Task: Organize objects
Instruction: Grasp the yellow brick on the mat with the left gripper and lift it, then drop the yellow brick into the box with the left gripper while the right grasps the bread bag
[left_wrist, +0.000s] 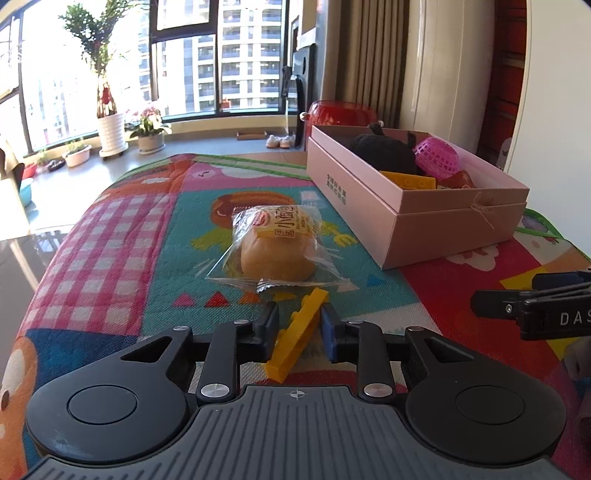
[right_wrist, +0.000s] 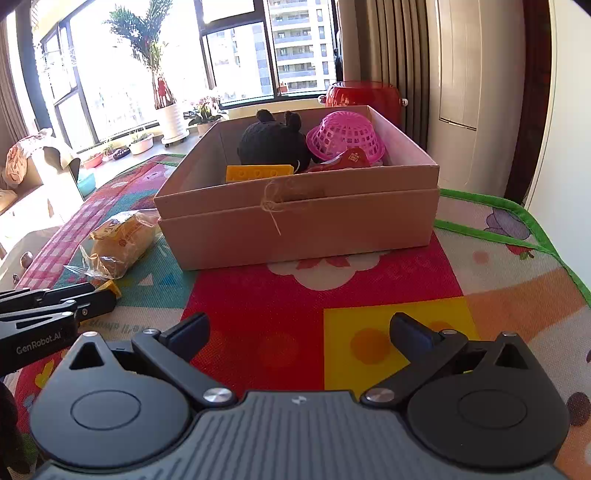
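A yellow toy brick (left_wrist: 295, 332) lies tilted on the colourful mat, and my left gripper (left_wrist: 301, 319) is shut on it, a pad against each side. Just beyond it sits a wrapped bread bun (left_wrist: 273, 247). The pink cardboard box (left_wrist: 454, 232) stands at the back right. It holds a black plush toy (right_wrist: 273, 142), a pink mesh basket (right_wrist: 345, 136), a yellow plate (right_wrist: 258, 172) and a red packet (right_wrist: 347, 160). My right gripper (right_wrist: 299, 332) hovers open over the red and yellow patch of mat before the box, with nothing between its fingers.
A red pot (right_wrist: 362, 96) stands behind the box near the curtain. The mat's green edge (right_wrist: 517, 206) marks the table's right side. Potted plants (left_wrist: 110, 125) line the window ledge beyond the far edge. The bun (right_wrist: 122, 240) lies left of the box.
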